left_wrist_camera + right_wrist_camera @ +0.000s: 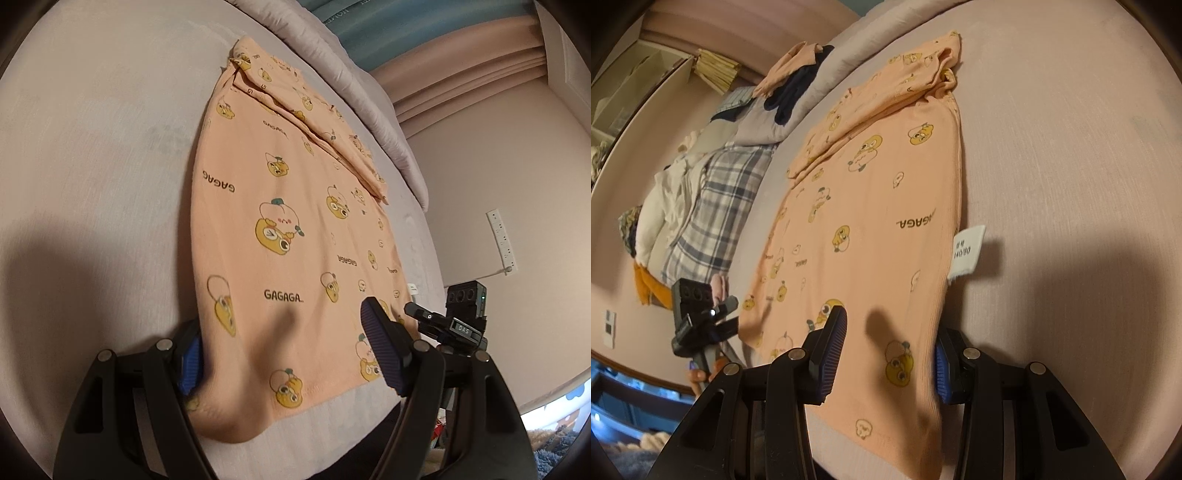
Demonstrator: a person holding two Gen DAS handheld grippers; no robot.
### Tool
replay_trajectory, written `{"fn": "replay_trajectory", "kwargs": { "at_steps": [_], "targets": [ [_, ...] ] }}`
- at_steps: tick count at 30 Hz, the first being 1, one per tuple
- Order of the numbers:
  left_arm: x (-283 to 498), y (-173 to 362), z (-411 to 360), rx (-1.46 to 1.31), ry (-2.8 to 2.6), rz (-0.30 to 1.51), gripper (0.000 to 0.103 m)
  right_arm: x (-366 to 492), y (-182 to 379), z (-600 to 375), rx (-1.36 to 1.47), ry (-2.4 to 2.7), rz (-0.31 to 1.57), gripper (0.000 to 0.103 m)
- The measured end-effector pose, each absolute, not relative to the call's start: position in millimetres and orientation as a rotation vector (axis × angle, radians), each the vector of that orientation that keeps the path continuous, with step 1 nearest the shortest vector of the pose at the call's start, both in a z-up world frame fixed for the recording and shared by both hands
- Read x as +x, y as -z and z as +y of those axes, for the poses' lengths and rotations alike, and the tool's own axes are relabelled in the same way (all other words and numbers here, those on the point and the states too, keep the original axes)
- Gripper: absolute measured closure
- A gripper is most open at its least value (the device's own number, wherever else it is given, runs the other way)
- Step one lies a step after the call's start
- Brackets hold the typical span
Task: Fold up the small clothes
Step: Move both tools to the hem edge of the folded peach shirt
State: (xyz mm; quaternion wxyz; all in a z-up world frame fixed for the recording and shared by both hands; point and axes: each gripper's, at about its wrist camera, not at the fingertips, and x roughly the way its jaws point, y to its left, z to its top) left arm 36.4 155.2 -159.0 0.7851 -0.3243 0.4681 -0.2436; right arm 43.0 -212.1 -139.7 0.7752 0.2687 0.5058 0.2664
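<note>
A small peach shirt [291, 229] printed with yellow cartoon figures and "GAGAGA" lies flat on the pale bed sheet [96, 155], its sleeve folded over at the far end. My left gripper [284, 354] is open, its blue-padded fingers [380, 350] straddling the shirt's near corner, one finger under the cloth edge. In the right wrist view the same shirt [871, 206] shows a white size tag [967, 251] at its right edge. My right gripper [886, 362] is open, straddling the near hem edge. Each gripper appears in the other's view: the right one [458, 325], the left one [701, 317].
A rolled grey duvet [354, 92] lies along the shirt's far side. A pile of clothes, with a plaid garment [716, 206] and dark items [798, 88], lies at the left of the bed. A wall socket strip [502, 240] is on the wall.
</note>
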Motion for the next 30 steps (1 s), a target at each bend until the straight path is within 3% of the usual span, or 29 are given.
{"fn": "replay_trajectory", "kwargs": {
  "at_steps": [16,30],
  "targets": [
    [23.5,159.1,158.7,-0.706,0.54,1.027,0.029,33.3,141.2,-214.8,0.575,-0.63,1.12,0.061],
    [28.5,160.7,155.9,-0.689,0.492,1.047,0.041,33.9,142.3,-213.2,0.561,-0.639,1.111,0.062]
  ]
}}
